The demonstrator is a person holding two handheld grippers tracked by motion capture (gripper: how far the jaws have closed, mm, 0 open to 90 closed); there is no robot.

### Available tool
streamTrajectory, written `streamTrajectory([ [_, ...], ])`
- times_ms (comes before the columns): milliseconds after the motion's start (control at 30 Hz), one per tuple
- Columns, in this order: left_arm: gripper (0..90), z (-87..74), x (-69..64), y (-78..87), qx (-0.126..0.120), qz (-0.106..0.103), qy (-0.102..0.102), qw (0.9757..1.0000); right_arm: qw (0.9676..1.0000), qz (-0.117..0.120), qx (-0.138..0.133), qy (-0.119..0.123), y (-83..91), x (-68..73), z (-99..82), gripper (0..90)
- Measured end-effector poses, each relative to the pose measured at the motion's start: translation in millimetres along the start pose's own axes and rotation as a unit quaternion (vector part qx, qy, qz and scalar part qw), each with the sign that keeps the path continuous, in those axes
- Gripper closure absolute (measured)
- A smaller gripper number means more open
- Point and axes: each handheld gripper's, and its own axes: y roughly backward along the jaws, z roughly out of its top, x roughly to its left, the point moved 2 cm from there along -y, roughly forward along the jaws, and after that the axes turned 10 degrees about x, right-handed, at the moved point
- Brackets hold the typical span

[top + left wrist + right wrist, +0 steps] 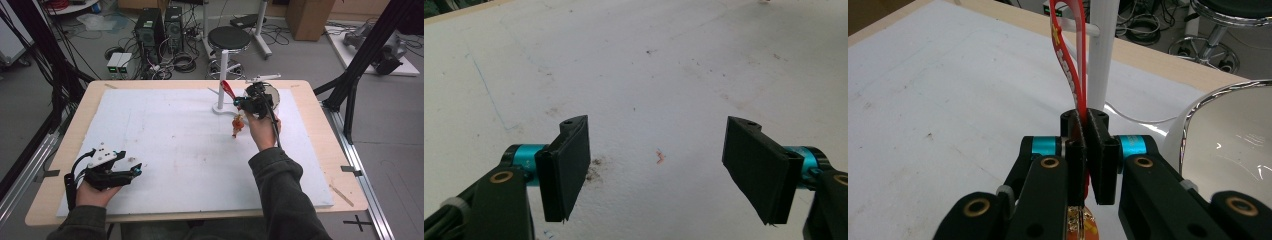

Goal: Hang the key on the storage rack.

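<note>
Right gripper (1087, 150) is clamped on the red strap (1070, 75), whose loop runs up and away from the jaws over the peg of the white stand (1103, 50), charm (237, 125) dangling below; left gripper (659, 170), gaping and holding nothing, sits well apart.

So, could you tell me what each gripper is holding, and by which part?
The right gripper is shut on the red strap, near its lower end, above the orange charm. The left gripper is open, holding nothing.

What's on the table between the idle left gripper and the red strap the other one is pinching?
Nothing but bare white board, faintly smudged, as the high view shows, between the left gripper and the red strap.
</note>
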Motion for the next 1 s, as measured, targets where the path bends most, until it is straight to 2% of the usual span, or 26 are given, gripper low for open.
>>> streamTrajectory([
  [167, 27.6, -0.1, 0.1, 0.0, -0.001, 0.000, 0.001, 1.0000, 1.0000, 0.000, 0.000, 0.005, -2.0, 5.2, -0.3, 87.1],
  [267, 27.6, -0.1, -0.2, 0.5, -0.001, 0.000, 0.000, 1.0000, 1.0000, 0.000, 0.004, -0.004, -5.6, 2.5, -1.4, 87.1],
  [600, 27.6, 0.1, -0.1, 0.0, -0.001, 0.000, 0.000, 1.0000, 0.9999, -0.007, 0.010, -0.007, -14.5, 3.3, -0.3, 87.0],
  [933, 27.6, 0.1, -0.2, 0.2, -0.002, -0.001, 0.000, 1.0000, 0.9997, 0.009, 0.009, -0.020, -21.5, -1.2, -0.9, 85.8],
  [1000, 27.6, 0.1, -0.2, 0.2, -0.001, -0.001, 0.000, 1.0000, 0.9995, 0.017, 0.010, -0.023, -23.2, -3.3, -1.2, 82.7],
])
